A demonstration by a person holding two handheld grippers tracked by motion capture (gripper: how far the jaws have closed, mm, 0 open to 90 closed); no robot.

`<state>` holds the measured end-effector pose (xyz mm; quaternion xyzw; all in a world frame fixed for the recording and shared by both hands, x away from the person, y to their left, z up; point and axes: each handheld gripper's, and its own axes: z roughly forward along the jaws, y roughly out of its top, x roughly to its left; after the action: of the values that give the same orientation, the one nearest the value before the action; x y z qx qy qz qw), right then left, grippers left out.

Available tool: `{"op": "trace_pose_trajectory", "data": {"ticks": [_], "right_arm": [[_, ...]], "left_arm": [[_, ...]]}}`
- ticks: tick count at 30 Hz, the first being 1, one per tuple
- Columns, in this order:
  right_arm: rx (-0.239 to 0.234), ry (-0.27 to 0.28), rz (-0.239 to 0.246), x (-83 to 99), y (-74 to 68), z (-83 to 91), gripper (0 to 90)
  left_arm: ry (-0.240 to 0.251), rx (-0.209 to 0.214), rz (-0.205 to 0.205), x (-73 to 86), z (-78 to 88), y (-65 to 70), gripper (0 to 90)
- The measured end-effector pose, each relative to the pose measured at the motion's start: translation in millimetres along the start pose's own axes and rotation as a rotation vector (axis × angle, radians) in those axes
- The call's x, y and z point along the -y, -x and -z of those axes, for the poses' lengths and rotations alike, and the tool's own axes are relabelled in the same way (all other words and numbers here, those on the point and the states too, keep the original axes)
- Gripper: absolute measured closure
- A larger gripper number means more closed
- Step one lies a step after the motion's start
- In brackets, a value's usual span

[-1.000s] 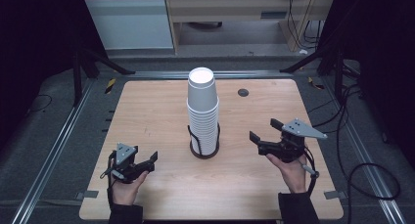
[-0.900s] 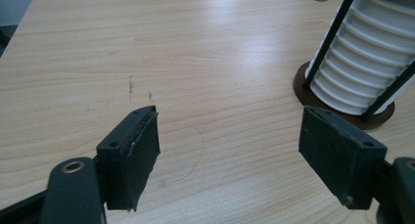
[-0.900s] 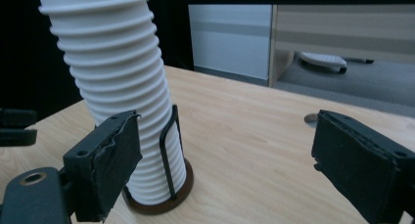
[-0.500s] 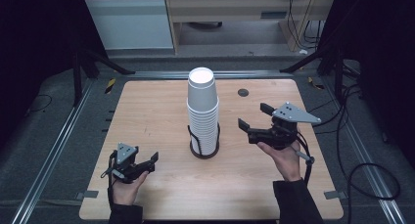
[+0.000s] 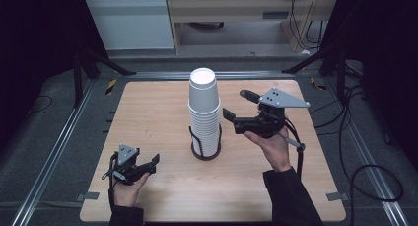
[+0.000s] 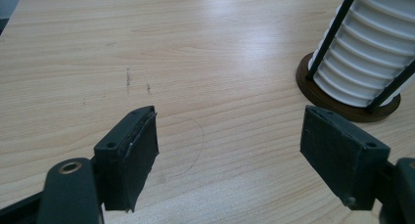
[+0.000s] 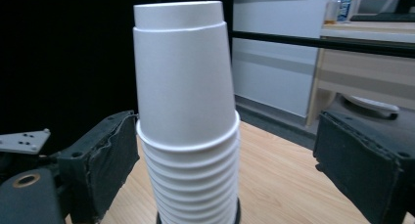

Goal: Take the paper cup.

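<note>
Starting at the left of the pale wooden table (image 5: 148, 107), the left gripper (image 5: 149, 164) sits low at about seven o'clock on the board, cradled in the person's left hand (image 5: 125, 189), its two black jaws spread fairly wide with nothing but bare wood between them. In the left gripper view those same jaws frame an open patch of tabletop with a few faint scuff marks (image 6: 128, 77), and the round dark base (image 6: 342, 104) of the cup holder shows off at two o'clock, well apart from the padded tips. Moving to the centre, the tall stack of white paper cups (image 5: 204, 110) stands upside down and upright in a black wire holder (image 5: 206, 148), the topmost cup's flat bottom facing the ceiling. To the right, at roughly three o'clock from the stack, the right gripper (image 5: 239, 105) is held up off the table in the person's right hand (image 5: 273, 147), a dark sleeve (image 5: 291, 196) trailing back toward five o'clock and a grey three-cornered plate (image 5: 281, 97) riding on top. Its jaws have just been opening and point at the upper cups; they stand apart, near the stack but not touching it. In the right gripper view the cup stack (image 7: 186, 121) rises between the two black padded jaws, with clear gaps on both sides.
</note>
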<state>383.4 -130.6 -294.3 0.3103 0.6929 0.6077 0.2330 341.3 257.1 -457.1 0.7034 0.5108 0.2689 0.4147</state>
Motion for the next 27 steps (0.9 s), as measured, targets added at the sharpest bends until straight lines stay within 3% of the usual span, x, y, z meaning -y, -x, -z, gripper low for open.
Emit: {"op": "trace_pose_trajectory", "data": {"ticks": [10, 27], "right_arm": [[-0.049, 0.007, 0.004, -11.6, -9.4, -22.7, 8.5], [-0.064, -0.037, 0.004, -13.7, -20.9, -66.8, 7.8]], "left_arm": [[-0.002, -0.006, -0.016, -0.6, -1.3, 0.9, 20.2], [-0.007, 0.005, -0.022, 0.0, -3.0, 4.0, 19.8]]}}
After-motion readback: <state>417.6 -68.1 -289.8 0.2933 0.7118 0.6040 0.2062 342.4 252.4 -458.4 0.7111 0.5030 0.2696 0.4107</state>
